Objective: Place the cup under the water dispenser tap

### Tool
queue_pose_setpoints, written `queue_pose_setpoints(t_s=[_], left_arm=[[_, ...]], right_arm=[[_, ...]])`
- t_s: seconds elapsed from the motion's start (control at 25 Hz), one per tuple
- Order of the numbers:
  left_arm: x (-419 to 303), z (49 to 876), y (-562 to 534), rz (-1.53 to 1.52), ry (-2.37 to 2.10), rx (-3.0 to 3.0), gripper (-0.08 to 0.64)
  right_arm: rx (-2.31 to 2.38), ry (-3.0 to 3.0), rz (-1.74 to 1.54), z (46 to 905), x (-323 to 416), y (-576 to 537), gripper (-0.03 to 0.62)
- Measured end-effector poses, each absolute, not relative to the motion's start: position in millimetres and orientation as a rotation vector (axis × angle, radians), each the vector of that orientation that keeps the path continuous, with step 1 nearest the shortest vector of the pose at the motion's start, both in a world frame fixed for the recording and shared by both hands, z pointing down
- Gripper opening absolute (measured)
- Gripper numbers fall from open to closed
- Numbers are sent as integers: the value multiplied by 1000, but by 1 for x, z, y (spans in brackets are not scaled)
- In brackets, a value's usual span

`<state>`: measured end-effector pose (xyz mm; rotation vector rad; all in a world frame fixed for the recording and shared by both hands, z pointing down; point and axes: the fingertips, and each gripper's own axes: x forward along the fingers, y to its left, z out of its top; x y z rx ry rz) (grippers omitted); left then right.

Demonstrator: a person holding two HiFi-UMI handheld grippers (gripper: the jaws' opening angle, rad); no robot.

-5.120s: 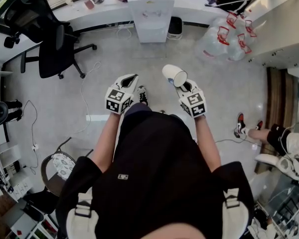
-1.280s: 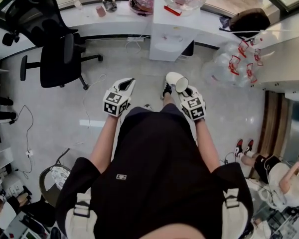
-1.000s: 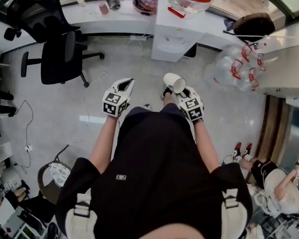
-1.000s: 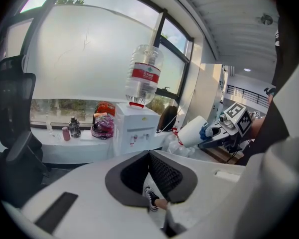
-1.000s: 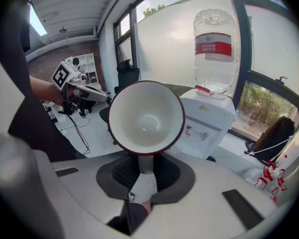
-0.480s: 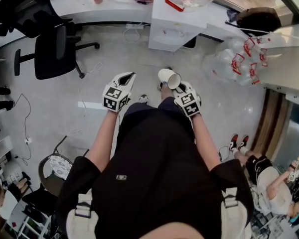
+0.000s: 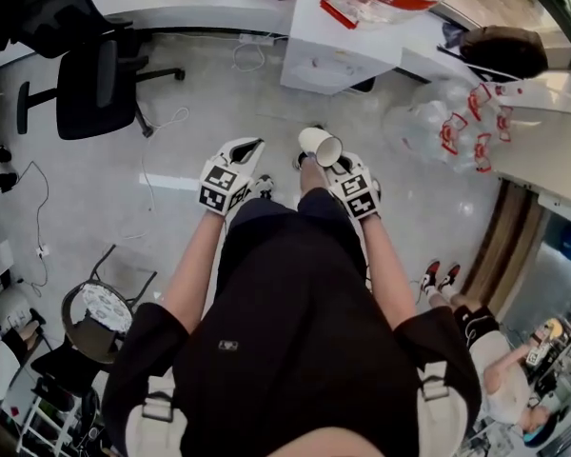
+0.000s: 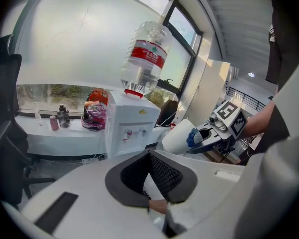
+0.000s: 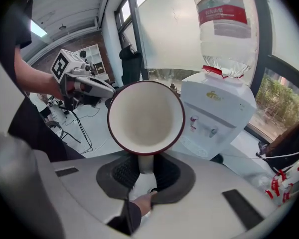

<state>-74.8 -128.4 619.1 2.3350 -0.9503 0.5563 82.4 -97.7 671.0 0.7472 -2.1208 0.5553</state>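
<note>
**Right gripper** (image 9: pixel 146 172): fingers closed on the white, red-rimmed cup (image 9: pixel 145 117), held just ahead of them with its mouth turned back toward the gripper. **Left gripper** (image 8: pixel 149 169): fingers together, nothing between them. Beyond both pairs of fingers, well apart from the cup, stands the water dispenser (image 9: pixel 217 114), topped by its inverted bottle (image 9: pixel 224 26).

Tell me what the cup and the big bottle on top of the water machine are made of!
The cup looks like glazed ceramic, though it could be hard plastic: it has a thick white wall, a smooth inside and a dark red rim. The bottle looks like clear plastic: you can see through it, and it has a red label wrapped round it.
</note>
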Motion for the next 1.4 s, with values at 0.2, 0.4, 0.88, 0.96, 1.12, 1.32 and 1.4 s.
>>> queue_pose_setpoints(t_s=[0.2,0.4,0.88,0.96,1.12,1.32,1.4], left_arm=[[-83,633,-132,585,-975,2281,0],[-89,653,-134,606,-988,2218,0],[-64,672,-157,598,-997,2187,0],[-62,680,-156,608,-988,2168,0],[-60,693,-158,612,-991,2136,0],[-63,706,-161,597,-1031,2088,0],[-67,711,-161,592,-1044,2075,0]], right_arm=[[691,-2095,574,693,86,-116,43],[652,-2066,592,717,90,-136,43],[515,-1988,556,775,98,-190,43],[482,-1983,542,784,93,-196,44],[445,-1961,537,809,85,-210,43],[449,-1915,575,847,85,-225,43],[450,-1904,570,860,84,-232,44]])
